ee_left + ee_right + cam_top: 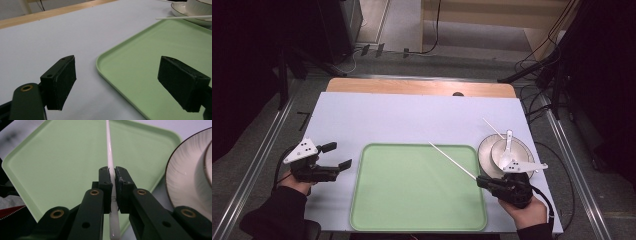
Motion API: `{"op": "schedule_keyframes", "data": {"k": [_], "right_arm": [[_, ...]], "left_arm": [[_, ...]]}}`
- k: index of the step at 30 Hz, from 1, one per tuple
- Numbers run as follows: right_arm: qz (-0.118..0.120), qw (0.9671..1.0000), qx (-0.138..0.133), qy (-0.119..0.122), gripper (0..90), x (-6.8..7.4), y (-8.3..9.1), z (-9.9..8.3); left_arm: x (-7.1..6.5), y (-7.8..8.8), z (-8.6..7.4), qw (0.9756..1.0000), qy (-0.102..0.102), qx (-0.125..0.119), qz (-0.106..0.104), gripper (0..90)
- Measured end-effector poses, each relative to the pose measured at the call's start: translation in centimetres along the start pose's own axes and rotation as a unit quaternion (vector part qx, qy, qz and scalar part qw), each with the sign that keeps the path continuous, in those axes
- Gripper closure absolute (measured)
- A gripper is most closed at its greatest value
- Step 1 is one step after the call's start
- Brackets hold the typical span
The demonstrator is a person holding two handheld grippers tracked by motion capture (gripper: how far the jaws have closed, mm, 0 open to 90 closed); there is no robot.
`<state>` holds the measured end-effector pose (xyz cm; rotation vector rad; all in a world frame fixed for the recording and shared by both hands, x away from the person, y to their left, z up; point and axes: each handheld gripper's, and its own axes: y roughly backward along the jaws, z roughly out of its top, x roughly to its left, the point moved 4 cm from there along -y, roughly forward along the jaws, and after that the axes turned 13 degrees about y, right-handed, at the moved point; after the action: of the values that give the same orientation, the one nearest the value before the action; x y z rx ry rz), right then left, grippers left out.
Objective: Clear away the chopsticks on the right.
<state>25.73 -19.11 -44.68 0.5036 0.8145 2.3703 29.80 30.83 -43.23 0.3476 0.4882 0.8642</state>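
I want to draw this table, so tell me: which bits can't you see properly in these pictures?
- Inside of the bowl: high view, too small to tell whether anything besides the spoon is in it.
- Plate: right gripper view, cut off by the right edge.
- White chopstick: its middle is hidden between the pads of the right tool.
- Green tray: left gripper view, cut off by the right edge.

White-topped table (362,115) with green tray (412,195) and plate (484,155) directly on it

The left tool (338,156) rests low, jaws spread wide apart. The right tool (481,181) points inward, jaws clamped together.
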Motion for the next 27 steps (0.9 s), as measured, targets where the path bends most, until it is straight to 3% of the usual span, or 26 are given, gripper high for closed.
{"op": "schedule_keyframes", "data": {"k": [13,27], "right_arm": [[0.012,0.9989,0.045,0.001,85.1,0.2,-2.2,-1.3],[0.026,0.9964,0.078,0.02,84.6,-0.1,-4.1,-2.1]], "left_arm": [[0.1,-0.9,0.5,0.9999,-0.001,-0.003,-0.012,15.5],[0.1,-1.1,0.4,1.0,-0.006,0.002,-0.004,15.7]]}}
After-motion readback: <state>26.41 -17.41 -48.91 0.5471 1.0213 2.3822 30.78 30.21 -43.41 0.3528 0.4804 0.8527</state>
